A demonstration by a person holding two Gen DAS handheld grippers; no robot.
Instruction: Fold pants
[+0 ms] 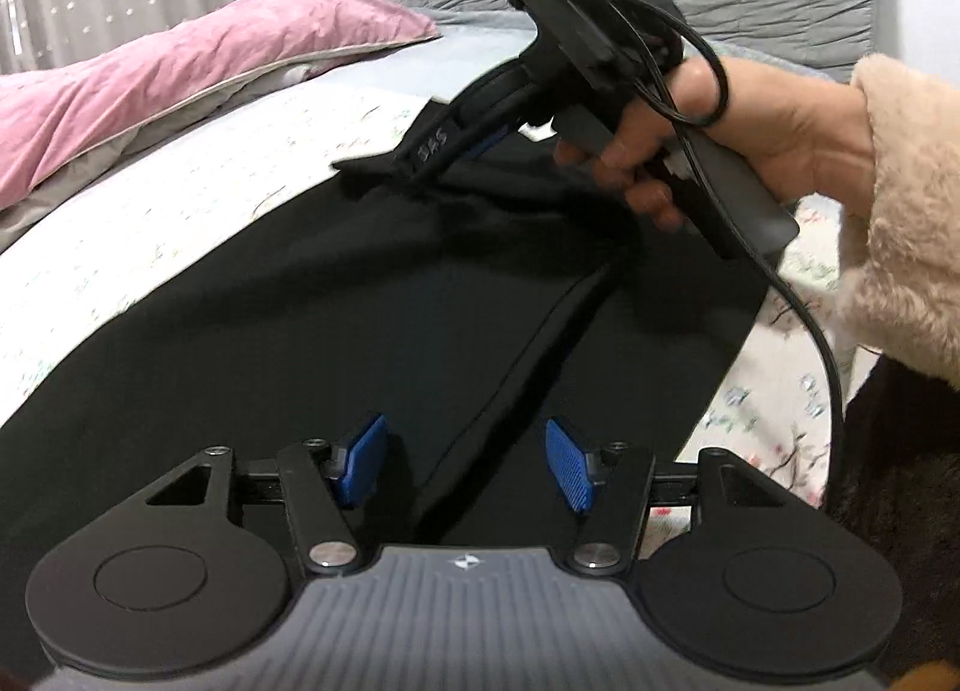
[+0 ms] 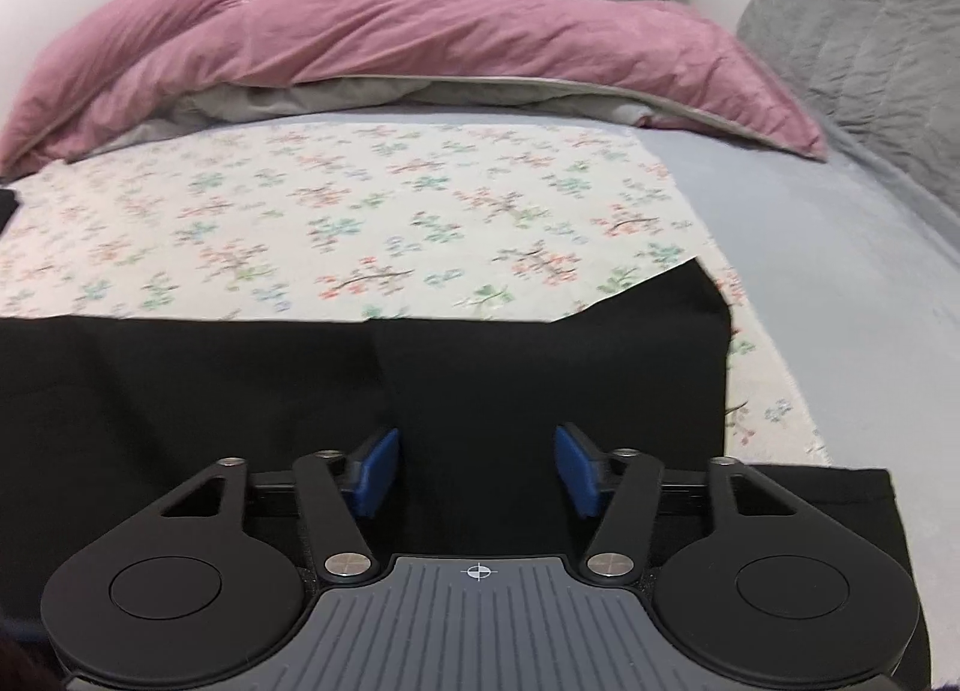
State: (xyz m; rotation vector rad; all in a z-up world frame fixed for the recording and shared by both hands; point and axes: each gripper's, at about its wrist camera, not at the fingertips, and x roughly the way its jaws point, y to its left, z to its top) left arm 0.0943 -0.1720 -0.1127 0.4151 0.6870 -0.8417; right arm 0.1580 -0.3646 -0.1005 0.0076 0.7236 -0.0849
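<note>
Black pants (image 1: pixel 360 301) lie spread flat on a floral sheet (image 1: pixel 180 211) on the bed. My left gripper (image 1: pixel 465 466) is open just above the pants, its blue pads (image 1: pixel 363 466) apart over a seam. My right gripper (image 2: pixel 477 472) is open and empty above the pants (image 2: pixel 240 391) near their far edge. The right gripper also shows in the left wrist view (image 1: pixel 432 150), held in a hand over the far part of the pants, its fingertips close to the fabric.
A pink duvet (image 2: pixel 390 36) lies heaped at the back of the bed. A grey quilted pillow (image 2: pixel 870 42) stands at the right. The floral sheet (image 2: pixel 360 223) and a pale blue sheet (image 2: pixel 810 271) extend beyond the pants. A cable (image 1: pixel 810 319) hangs from the right gripper.
</note>
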